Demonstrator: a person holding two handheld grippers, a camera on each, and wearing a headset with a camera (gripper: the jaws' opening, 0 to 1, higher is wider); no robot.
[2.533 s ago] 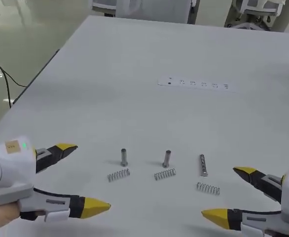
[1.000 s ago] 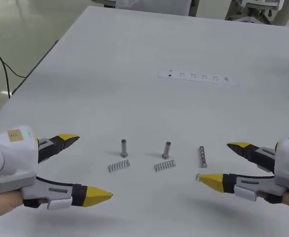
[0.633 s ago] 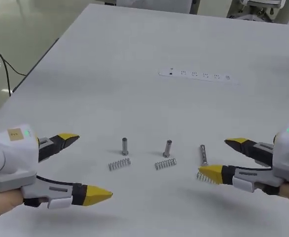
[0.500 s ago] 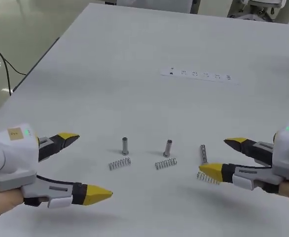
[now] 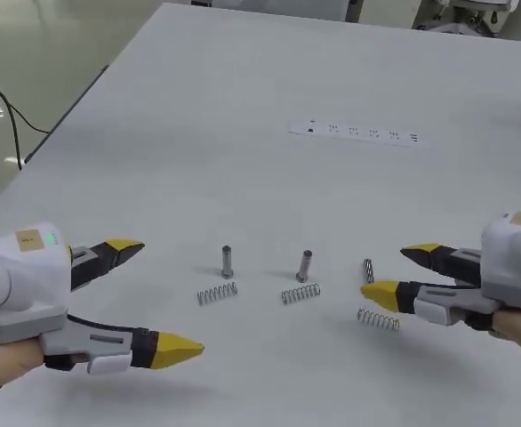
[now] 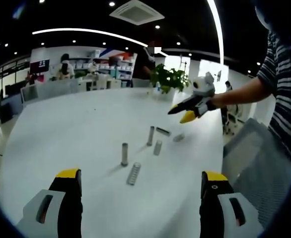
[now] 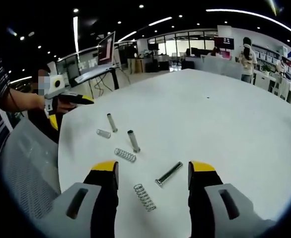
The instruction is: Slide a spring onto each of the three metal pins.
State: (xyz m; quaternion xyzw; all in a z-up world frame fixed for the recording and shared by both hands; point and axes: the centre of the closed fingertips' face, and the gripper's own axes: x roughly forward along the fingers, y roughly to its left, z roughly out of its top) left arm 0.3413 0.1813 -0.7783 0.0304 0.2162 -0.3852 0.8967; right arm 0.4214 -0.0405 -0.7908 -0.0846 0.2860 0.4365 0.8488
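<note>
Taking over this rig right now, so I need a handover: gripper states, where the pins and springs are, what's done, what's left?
Left gripper: open, empty, left of the parts.
Right gripper: open, empty, close to the right pin, which lies flat.
Left pin and middle pin stand upright.
Left spring, middle spring and right spring lie on the table, one near each pin.
Done: no spring on a pin.
Left: all three.

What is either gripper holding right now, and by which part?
Nothing. The left gripper and right gripper are both open; the pin and spring before the right one lie untouched on the table.
</note>
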